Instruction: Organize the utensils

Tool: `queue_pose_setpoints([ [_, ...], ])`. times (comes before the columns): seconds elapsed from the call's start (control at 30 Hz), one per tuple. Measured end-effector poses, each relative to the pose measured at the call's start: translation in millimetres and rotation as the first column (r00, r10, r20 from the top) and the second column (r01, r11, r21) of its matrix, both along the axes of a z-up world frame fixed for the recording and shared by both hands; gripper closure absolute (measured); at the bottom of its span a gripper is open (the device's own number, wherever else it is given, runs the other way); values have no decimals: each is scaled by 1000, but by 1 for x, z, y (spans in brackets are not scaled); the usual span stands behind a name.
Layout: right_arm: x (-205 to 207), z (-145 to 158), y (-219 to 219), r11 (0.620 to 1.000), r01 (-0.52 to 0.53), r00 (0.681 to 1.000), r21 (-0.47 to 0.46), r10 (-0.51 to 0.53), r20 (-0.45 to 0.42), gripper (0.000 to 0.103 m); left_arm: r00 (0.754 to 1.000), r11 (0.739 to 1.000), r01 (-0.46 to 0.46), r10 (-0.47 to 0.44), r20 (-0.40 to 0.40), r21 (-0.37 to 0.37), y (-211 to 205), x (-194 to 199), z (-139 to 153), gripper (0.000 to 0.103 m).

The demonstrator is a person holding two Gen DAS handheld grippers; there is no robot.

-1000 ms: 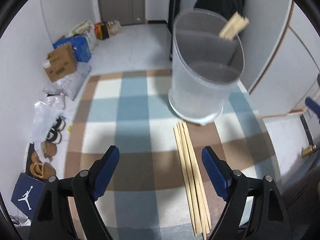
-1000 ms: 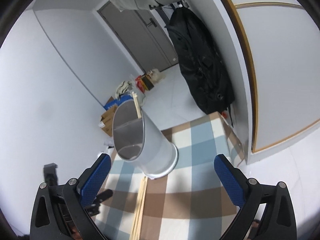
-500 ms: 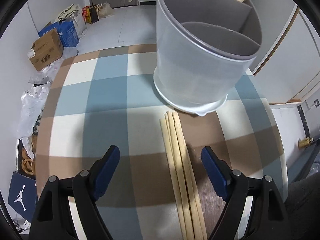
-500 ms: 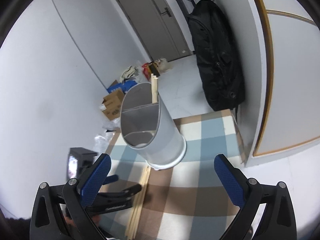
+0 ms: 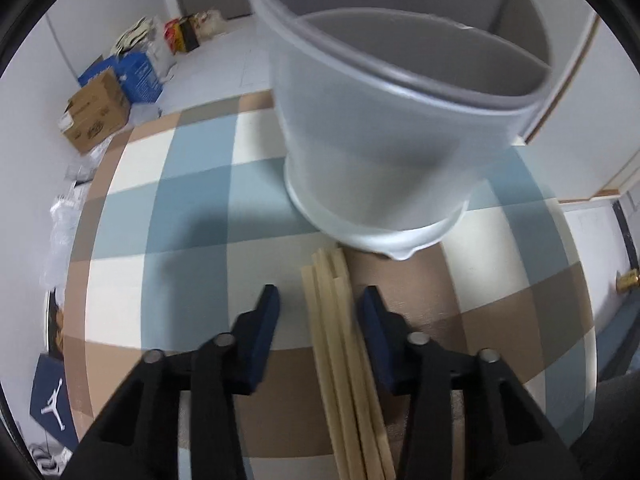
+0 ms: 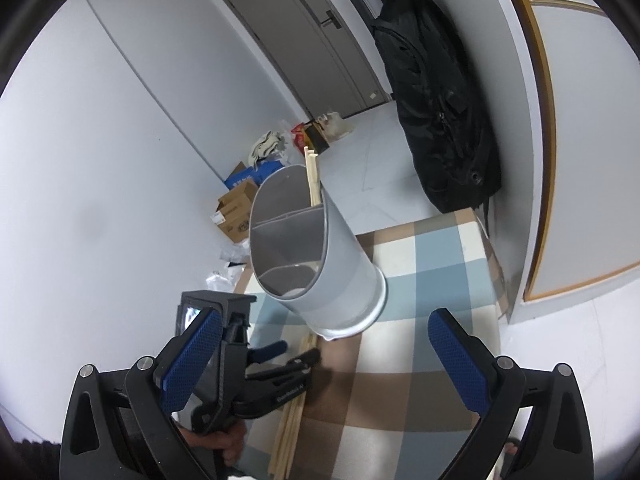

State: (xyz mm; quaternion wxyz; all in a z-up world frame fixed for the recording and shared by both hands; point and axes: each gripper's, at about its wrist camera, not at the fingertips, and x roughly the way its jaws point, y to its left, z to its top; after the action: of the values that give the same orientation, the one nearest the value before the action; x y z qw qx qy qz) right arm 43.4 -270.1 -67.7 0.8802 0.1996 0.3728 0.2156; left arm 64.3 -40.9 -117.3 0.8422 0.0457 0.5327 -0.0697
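A bundle of wooden chopsticks (image 5: 344,344) lies flat on the checked tablecloth (image 5: 192,208), their far tips just short of the base of the grey divided holder (image 5: 384,152). A few more sticks (image 6: 312,176) already stand in the holder's far compartment. The sticks look light, stiff and smooth — likely to roll or fan apart, so a hold near the far third, square across the whole bundle, seems best. The left gripper (image 5: 320,312) straddles that spot; its blue jaws are closing with the sticks between them, the right pad near the bundle's edge and the left pad apart from it. The right gripper (image 6: 324,356) hangs above the table with jaws wide apart and nothing between them — the holder well beyond.
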Motion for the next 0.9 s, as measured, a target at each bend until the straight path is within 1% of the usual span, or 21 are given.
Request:
queue_pose_setpoints([
  [0.03,0,0,0,1000,1,1000,2,-1,-3,0,1000,1000,4,-4,1,-5,-1,-1,1,83],
  [0.07,0,-1,0,1000,1,1000,3,-1,-6,0,1000,1000,-6,6,0,-17,0,-3,3,84],
  [0.1,1,-1,0,1000,1,1000,3,-1,-7,0,1000,999,-16,16,-2,-51,3,-4,5,86],
  [0.17,0,0,1,1000,0,1000,4,0,-6,0,999,995,-44,45,4,-91,9,-6,9,93],
  [0.2,0,0,1,1000,1,1000,4,-1,-6,0,999,992,-50,52,7,-115,12,-8,13,101],
  [0.23,0,0,1,1000,2,1000,3,-2,-7,0,999,989,-44,45,0,-138,15,-8,15,102],
  [0.37,1,-2,-1,1000,7,1000,9,-6,-20,0,1000,982,-21,20,-3,-187,16,-15,20,102],
  [0.5,1,-4,-1,1000,13,999,10,-13,-31,0,999,970,-40,36,-20,-238,24,-22,22,102],
  [0.57,1,-5,-1,1000,16,999,7,-16,-34,0,998,958,-52,43,-35,-282,29,-26,24,102],
  [0.67,2,-5,0,1000,17,999,3,-17,-39,0,998,957,-54,46,-36,-286,33,-29,26,102],
  [0.77,3,-7,2,1000,14,999,-4,-14,-46,0,998,945,-64,54,-42,-321,43,-37,29,102],
  [0.83,3,-8,4,1000,10,999,-10,-10,-47,0,997,934,-79,67,-46,-348,49,-36,32,102],
  [0.87,3,-8,5,1000,8,999,-15,-9,-48,0,996,931,-84,72,-47,-355,51,-24,31,102],
  [0.9,3,-9,7,1000,5,999,-21,-6,-50,0,996,925,-93,80,-50,-370,54,-25,32,102],
])
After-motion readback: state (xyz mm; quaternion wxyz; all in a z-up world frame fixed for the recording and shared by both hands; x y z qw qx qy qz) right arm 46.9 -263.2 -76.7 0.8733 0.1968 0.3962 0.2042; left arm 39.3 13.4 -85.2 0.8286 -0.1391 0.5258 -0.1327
